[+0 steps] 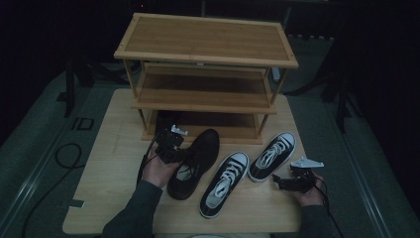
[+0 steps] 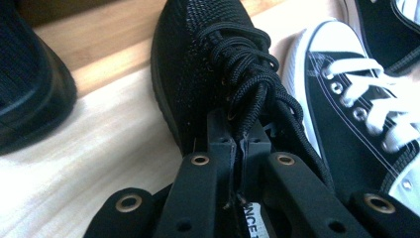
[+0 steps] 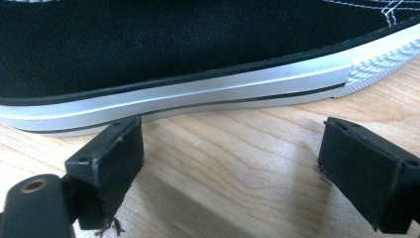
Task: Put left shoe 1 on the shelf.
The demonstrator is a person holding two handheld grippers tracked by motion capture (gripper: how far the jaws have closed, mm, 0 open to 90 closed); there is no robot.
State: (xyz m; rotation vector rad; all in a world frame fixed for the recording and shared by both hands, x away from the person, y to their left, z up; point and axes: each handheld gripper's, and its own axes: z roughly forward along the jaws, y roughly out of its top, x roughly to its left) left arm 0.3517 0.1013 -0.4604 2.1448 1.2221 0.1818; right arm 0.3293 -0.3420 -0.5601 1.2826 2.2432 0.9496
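Note:
A black knit lace-up shoe [image 1: 198,158] lies on the wooden table, toe toward the rack. My left gripper [image 1: 171,146] is shut on the shoe's tongue; in the left gripper view the gripper [image 2: 241,144] pinches that thin tongue just behind the black laces [image 2: 247,74]. My right gripper [image 1: 280,181] rests low on the table at the right, open. In the right gripper view the gripper [image 3: 230,163] has bare wood between its pads, and the white rubber sole of a black-and-white sneaker [image 3: 198,49] runs just beyond them, untouched.
Two black-and-white canvas sneakers [image 1: 225,183] [image 1: 272,156] lie side by side right of the black shoe. A three-tier bamboo rack [image 1: 205,74] stands at the table's back. Another black shoe [image 1: 163,126] [image 2: 29,89] sits at the left of its bottom shelf.

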